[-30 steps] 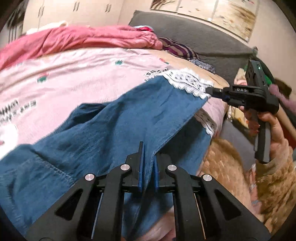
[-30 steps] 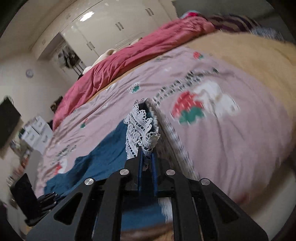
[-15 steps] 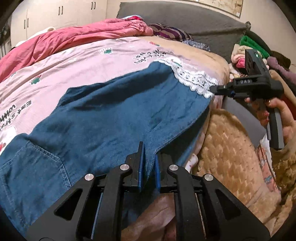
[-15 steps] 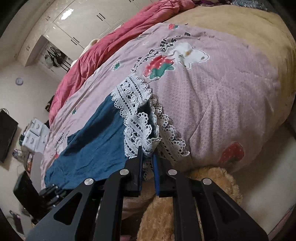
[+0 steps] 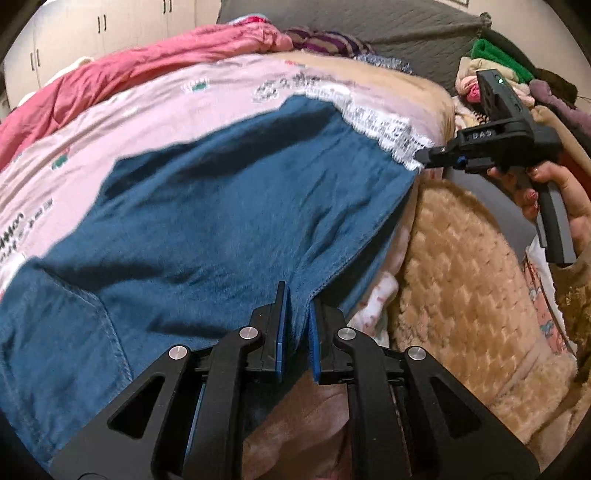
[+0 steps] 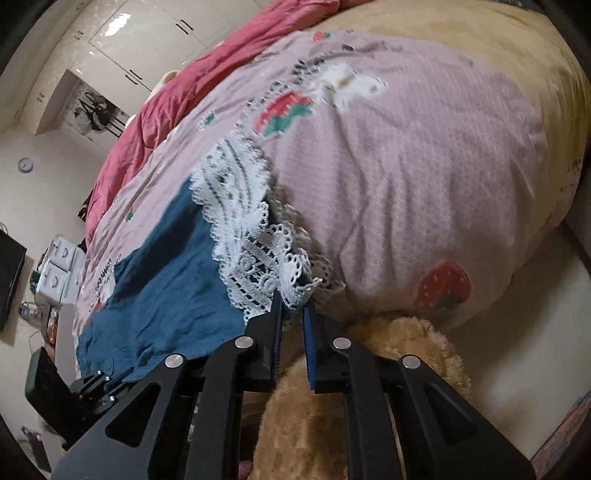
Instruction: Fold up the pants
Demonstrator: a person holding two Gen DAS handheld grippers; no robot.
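Observation:
Blue denim pants (image 5: 207,206) with a white lace hem (image 5: 384,125) lie stretched over the pink bedspread (image 5: 147,110). My left gripper (image 5: 297,295) is shut on the near edge of the blue cloth, which hangs over the bed's side. In the right wrist view my right gripper (image 6: 293,304) is shut on the lace hem (image 6: 258,266) at the bed's edge. From the left wrist view that right gripper (image 5: 423,157) shows at the hem's corner, held by a hand (image 5: 554,199). The left gripper (image 6: 92,387) appears low left in the right wrist view.
A rumpled red quilt (image 5: 129,74) lies at the far side of the bed. A tan fleece blanket (image 5: 461,266) hangs below the bed's edge. Piled clothes (image 5: 491,66) sit by the grey headboard (image 5: 388,26). White wardrobes (image 6: 147,33) stand behind.
Both grippers have come down toward the bed's edge with the pants, and the cloth now lies flatter on the bedspread. Both grips are unchanged.

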